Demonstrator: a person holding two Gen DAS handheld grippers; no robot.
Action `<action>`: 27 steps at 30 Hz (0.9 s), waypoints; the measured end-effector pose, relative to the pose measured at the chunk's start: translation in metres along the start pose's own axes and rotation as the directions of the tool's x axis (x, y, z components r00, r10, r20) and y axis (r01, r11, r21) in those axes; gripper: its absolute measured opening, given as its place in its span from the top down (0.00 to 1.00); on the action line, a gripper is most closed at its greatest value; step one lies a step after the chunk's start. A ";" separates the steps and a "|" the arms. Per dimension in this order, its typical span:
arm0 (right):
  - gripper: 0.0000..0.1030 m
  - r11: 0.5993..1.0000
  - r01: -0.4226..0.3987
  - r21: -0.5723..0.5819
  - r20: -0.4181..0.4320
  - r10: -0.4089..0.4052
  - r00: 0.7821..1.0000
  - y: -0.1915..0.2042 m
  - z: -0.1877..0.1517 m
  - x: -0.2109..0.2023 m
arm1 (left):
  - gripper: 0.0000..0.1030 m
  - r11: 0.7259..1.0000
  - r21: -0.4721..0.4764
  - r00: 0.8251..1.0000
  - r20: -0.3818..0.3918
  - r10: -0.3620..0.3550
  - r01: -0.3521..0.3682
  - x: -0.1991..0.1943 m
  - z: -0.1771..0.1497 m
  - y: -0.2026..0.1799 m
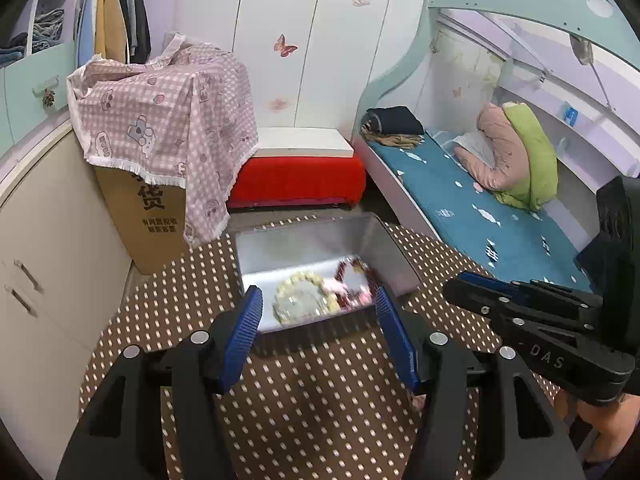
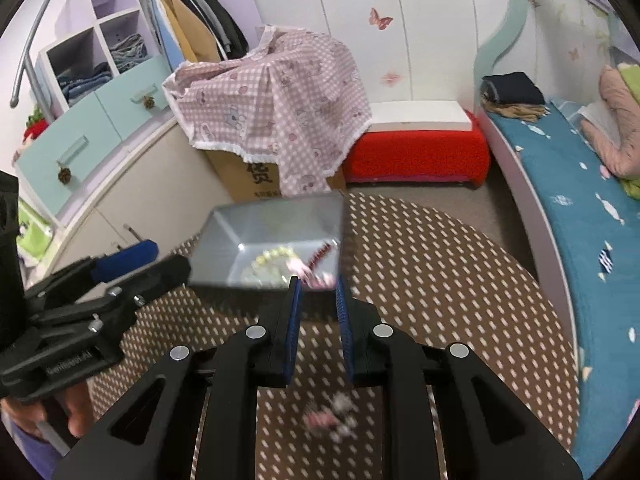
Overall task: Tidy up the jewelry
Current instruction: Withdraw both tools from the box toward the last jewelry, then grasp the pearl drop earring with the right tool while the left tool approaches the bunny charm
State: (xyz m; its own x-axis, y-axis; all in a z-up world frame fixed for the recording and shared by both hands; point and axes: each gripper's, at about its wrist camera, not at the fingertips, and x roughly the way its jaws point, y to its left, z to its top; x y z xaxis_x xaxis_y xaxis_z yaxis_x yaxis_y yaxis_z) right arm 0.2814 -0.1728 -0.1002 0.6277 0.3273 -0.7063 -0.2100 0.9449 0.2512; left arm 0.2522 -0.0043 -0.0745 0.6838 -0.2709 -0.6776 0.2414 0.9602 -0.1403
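Observation:
An open grey box (image 1: 304,246) (image 2: 256,232) stands on the round table with the brown dotted cloth (image 1: 320,408). Inside it lie a pale bead bracelet (image 1: 298,300) (image 2: 266,260), a dark red bead string (image 1: 354,276) (image 2: 320,254) and a pink piece (image 1: 335,286) (image 2: 314,278). My left gripper (image 1: 318,292) (image 2: 160,262) hangs open just before the box's near wall, nothing between its pads. My right gripper (image 2: 318,282) (image 1: 456,290) is to the right of the box, jaws a narrow gap apart and empty. A blurred pink-and-white piece (image 2: 328,420) lies on the cloth under it.
Behind the table stands a cardboard carton under a pink checked cloth (image 1: 168,120) (image 2: 276,104), beside a red bench with a white board (image 1: 300,176). A bed with a blue sheet (image 1: 480,208) runs along the right, cabinets (image 1: 52,240) along the left.

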 end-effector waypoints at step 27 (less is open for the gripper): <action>0.60 0.996 0.091 -0.002 -0.116 -0.091 0.989 -0.005 -0.092 0.021 | 0.41 0.996 -0.090 0.993 -0.112 -0.022 0.011 0.007 -0.077 0.010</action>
State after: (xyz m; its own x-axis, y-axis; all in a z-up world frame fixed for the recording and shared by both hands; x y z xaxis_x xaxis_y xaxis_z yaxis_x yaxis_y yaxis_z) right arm 0.2270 -0.1695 -0.1773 0.5531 0.2387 -0.7982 -0.1534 0.9709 0.1841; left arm 0.2066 0.0091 -0.1359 0.5970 -0.2823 -0.7509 0.1860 0.9592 -0.2128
